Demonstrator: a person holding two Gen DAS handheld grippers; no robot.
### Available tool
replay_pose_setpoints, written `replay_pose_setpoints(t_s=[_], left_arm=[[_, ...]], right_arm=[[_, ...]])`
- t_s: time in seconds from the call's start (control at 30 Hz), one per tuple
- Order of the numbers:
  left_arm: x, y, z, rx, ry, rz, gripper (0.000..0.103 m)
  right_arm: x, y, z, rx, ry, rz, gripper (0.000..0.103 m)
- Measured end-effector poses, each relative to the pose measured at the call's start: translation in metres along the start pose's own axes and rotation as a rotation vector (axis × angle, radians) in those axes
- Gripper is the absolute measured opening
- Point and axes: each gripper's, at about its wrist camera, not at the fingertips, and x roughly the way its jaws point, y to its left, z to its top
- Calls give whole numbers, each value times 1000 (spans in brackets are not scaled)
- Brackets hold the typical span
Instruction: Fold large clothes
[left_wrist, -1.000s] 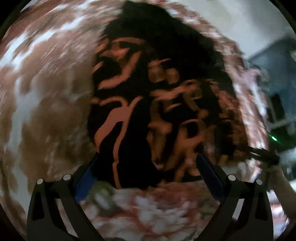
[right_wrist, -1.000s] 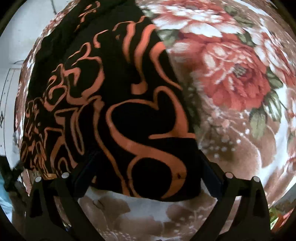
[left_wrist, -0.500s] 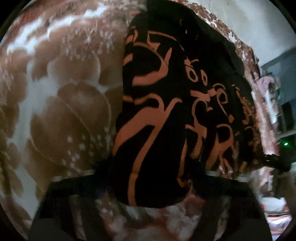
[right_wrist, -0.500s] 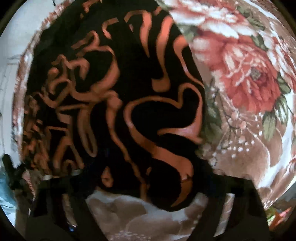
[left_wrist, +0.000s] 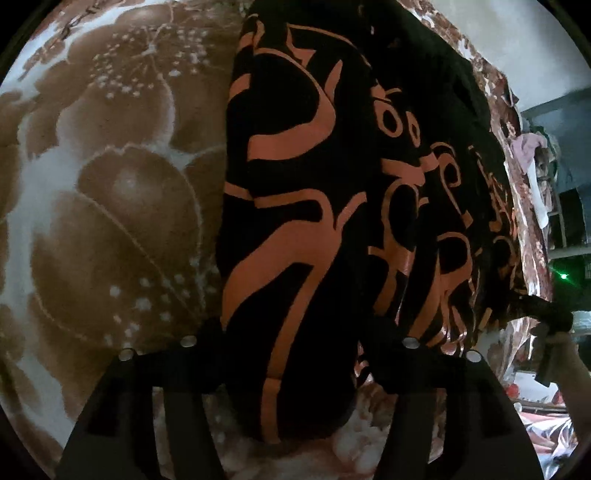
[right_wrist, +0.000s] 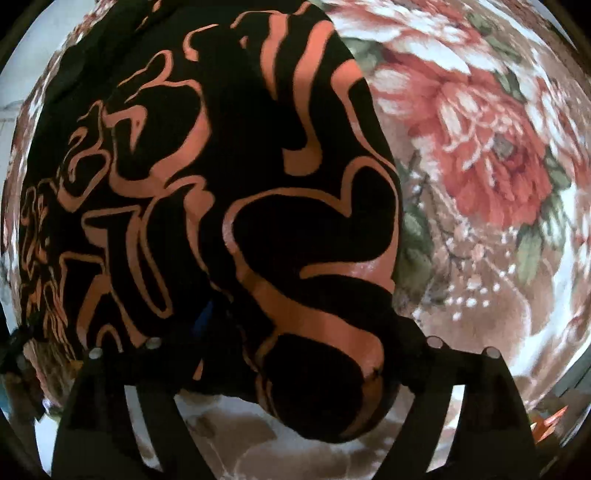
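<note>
A large black garment with orange swirl print (left_wrist: 314, 206) lies on a floral blanket (left_wrist: 110, 192). My left gripper (left_wrist: 291, 354) is shut on its near left edge; the cloth bunches between the fingers and hangs over them. My right gripper (right_wrist: 306, 354) is shut on the garment's (right_wrist: 221, 192) near right edge in the same way. The other gripper shows small and dark at the far right of the left wrist view (left_wrist: 543, 317), at the garment's hem. The fingertips are hidden by the cloth.
The blanket (right_wrist: 491, 177) with red flowers and brown leaves spreads under and around the garment. A pale wall (left_wrist: 517, 40) and dark shelves with clutter (left_wrist: 554, 192) stand beyond the bed's far right edge in the left wrist view.
Both grippers moved forward onto the garment's near edge and closed on it. The cloth now bunches between the fingers; a second ago both stood wide open just short of it.
</note>
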Motion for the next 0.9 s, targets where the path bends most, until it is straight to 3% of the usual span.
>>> replay_pose_setpoints(t_s=[0.03, 0.07, 0.1, 0.13, 0.17, 0.2, 0.43, 0.7, 0.9], left_arm=[[1, -3, -1, 20, 1, 19, 59], [2, -5, -1, 34, 3, 41, 45], [2, -8, 0, 38, 16, 69, 36], [1, -12, 2, 39, 22, 74, 23], [-3, -16, 4, 48, 26, 72, 13], [-10, -25, 5, 72, 24, 74, 12], [-28, -54, 11, 57, -35, 72, 10], [-82, -122, 54, 66, -171, 15, 9], [-105, -168, 85, 107, -260, 100, 10]], right_arm=[[0, 2, 1, -7, -11, -4, 80], [-2, 4, 2, -17, -19, -5, 71], [-5, 6, 0, -30, -28, -3, 53], [-6, 10, -12, -35, -29, 5, 44], [-11, 12, -15, -40, -22, 20, 24], [-17, 15, -18, -47, -16, 45, 18], [-65, 40, -13, -172, -30, 111, 15], [-120, 103, 36, -507, -111, 170, 14], [-141, 109, 76, -653, -192, 158, 14]])
